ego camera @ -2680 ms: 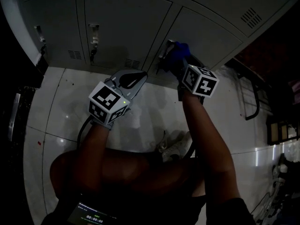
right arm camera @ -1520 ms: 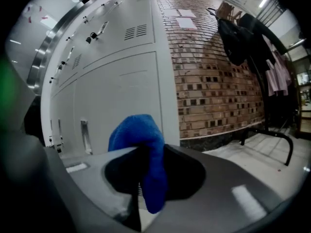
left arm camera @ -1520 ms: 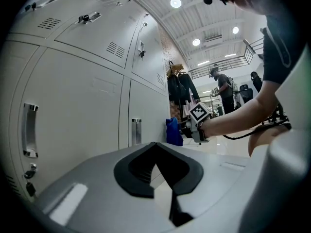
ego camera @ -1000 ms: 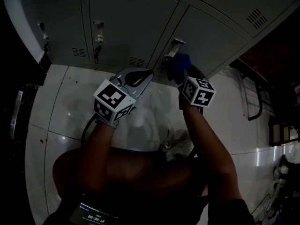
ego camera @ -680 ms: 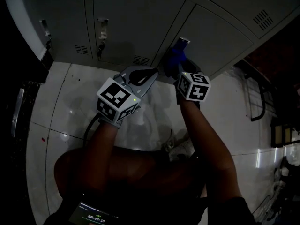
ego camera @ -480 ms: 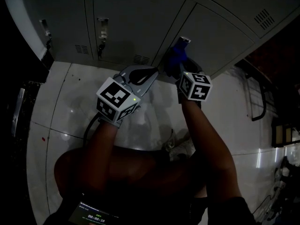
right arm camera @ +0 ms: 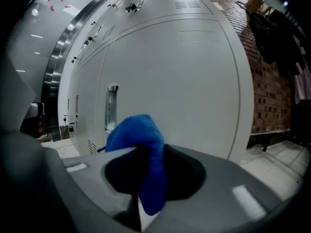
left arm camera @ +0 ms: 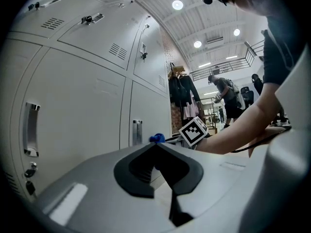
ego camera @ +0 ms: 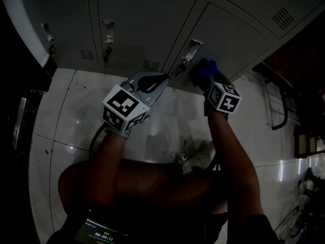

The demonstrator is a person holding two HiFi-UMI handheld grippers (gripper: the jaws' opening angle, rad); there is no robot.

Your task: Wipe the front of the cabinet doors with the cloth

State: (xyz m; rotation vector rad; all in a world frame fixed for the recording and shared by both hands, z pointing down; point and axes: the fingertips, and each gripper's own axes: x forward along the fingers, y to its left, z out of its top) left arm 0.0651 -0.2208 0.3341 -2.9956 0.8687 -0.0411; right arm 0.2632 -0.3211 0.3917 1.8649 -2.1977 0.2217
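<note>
The right gripper (right arm camera: 146,188) pinches the cloth (right arm camera: 138,140) close to the door (right arm camera: 194,91), near its handle (right arm camera: 112,107). A sweep that way might snag the cloth and tug it free. The left gripper (left arm camera: 165,178) is closed on nothing, so no backup.

My left gripper (ego camera: 161,79): jaws together, nothing between them, marker cube facing up. Left forearm (ego camera: 106,161) bare, stretched forward. My right gripper (ego camera: 205,78): jaws pinched on blue cloth (right arm camera: 141,130), reaching further forward than left. Right forearm (ego camera: 228,146) bare, extended. Grippers side by side, apart, not touching.
</note>
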